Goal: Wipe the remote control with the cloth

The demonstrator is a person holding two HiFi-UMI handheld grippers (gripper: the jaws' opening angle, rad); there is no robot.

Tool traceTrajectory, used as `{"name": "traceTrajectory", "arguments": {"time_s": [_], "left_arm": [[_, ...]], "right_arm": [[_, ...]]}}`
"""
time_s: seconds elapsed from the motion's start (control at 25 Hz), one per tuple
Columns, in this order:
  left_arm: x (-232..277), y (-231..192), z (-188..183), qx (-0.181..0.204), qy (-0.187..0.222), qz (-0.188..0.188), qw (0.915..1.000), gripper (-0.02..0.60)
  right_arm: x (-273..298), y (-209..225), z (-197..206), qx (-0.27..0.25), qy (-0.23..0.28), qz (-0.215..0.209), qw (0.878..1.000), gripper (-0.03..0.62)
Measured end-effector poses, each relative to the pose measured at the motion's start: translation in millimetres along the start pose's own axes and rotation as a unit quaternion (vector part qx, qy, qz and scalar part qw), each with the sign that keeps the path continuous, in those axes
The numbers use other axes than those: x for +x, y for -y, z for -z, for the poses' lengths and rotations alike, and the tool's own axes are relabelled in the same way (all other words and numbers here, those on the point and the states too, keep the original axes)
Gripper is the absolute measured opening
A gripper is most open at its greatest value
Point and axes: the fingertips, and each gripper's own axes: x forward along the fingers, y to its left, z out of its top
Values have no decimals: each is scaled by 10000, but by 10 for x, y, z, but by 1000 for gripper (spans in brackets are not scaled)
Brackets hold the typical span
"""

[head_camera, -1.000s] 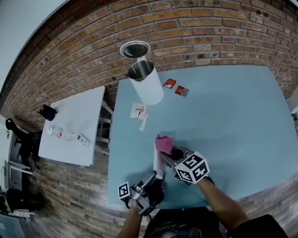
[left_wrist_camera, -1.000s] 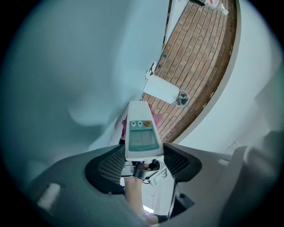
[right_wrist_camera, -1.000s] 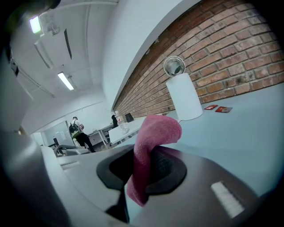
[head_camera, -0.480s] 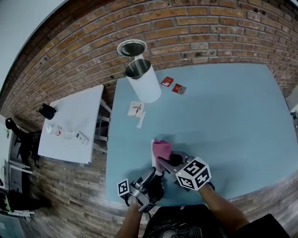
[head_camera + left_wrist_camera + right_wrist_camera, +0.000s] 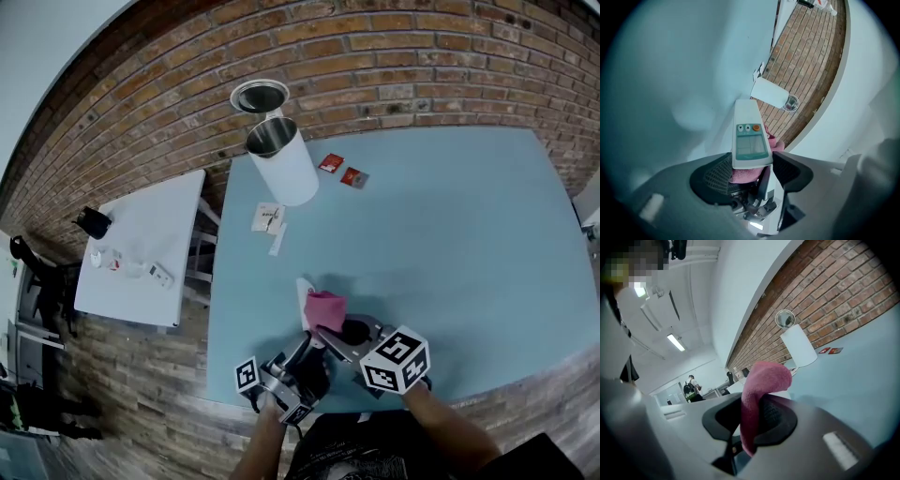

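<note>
**A:** Since a second ago the pink cloth [image 5: 325, 309] has slid back along the remote control [image 5: 750, 136] toward the person. The remote's far tip, the end pointing at the white canister [image 5: 281, 164], now shows bare where it was covered

**B:** And who's holding what?

**A:** The left claw [image 5: 307, 353] is clamped on the remote's near end, screen and buttons facing up. The right claw [image 5: 755, 414] is pinched tight on a fold of the cloth, and the loose part is draped over the remote. All of it sits on the person's side of the canister, well apart from it, by the near edge of the table [image 5: 450, 234]. I can't tell whether the remote rests on the table or is held above it

**B:** So what worries you?

**A:** Three things, as I judge it. The remote is gripped by one end only, so a hard press from the cloth could lever it round in the jaws or pop it out. That close to the edge, it may miss the table. Second, the left gripper view shows pink right at that claw's jaws, so the cloth could snag there and be tugged out of the right claw's thin pinch

**B:** And the third?

**A:** The buttons: rubbing across them with any force may press them
</note>
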Motion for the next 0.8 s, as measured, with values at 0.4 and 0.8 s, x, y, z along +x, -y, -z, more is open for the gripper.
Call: {"name": "traceTrajectory", "arguments": {"time_s": [0.4,0.8], "left_arm": [[129,16,58,-35,89,181,9998,281],[205,31,91,-10,127,216,9997,278]], "right_arm": [[-215,-135,-161,851,445,-433,9944,66],[-271,-116,-109,1884,789,-717,9763,66]]}}
